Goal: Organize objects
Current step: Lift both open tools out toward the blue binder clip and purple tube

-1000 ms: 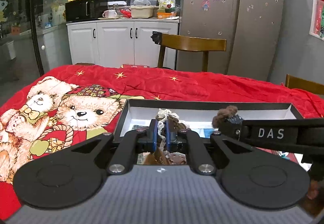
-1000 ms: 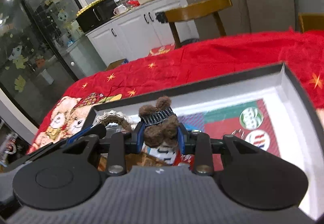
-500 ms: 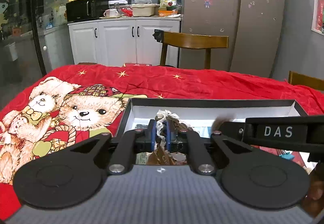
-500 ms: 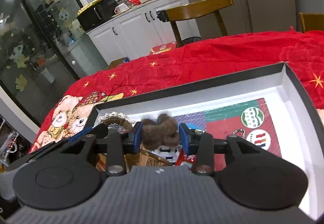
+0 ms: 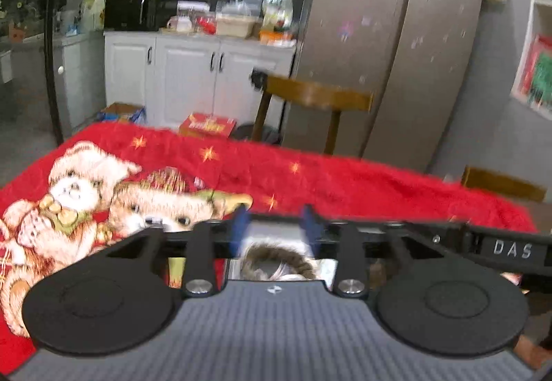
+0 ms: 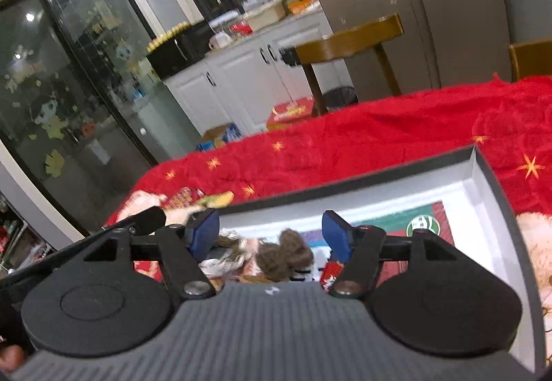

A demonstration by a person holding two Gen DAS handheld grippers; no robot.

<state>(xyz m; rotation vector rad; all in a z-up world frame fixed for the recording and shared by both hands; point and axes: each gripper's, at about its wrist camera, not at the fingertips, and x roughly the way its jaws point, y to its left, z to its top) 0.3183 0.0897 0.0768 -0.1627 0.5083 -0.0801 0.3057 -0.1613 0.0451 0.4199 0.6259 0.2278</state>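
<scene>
A shallow dark-rimmed box [image 6: 483, 170] with a white inside lies on the red blanket. In the right wrist view a brown fuzzy hair clip [image 6: 284, 255] lies in the box, below and between my open right gripper [image 6: 270, 231] fingers, apart from them. In the left wrist view a brown and white lace scrunchie [image 5: 276, 262] lies in the box under my open left gripper [image 5: 274, 220], free of the blue pads [image 5: 240, 220]. The other gripper's black arm [image 5: 500, 246] crosses at the right.
The red bear-print blanket [image 5: 345, 181] covers the table. A wooden chair [image 5: 317, 101] stands behind it, with white cabinets [image 5: 193, 77] and a steel fridge [image 5: 396, 36] beyond. Printed cards [image 6: 424, 226] lie on the box floor. A second chair back [image 5: 500, 182] is at the right.
Both grippers have opened and let go: the scrunchie and the fuzzy clip now lie in the box. Both grippers have lifted and tilted upward.
</scene>
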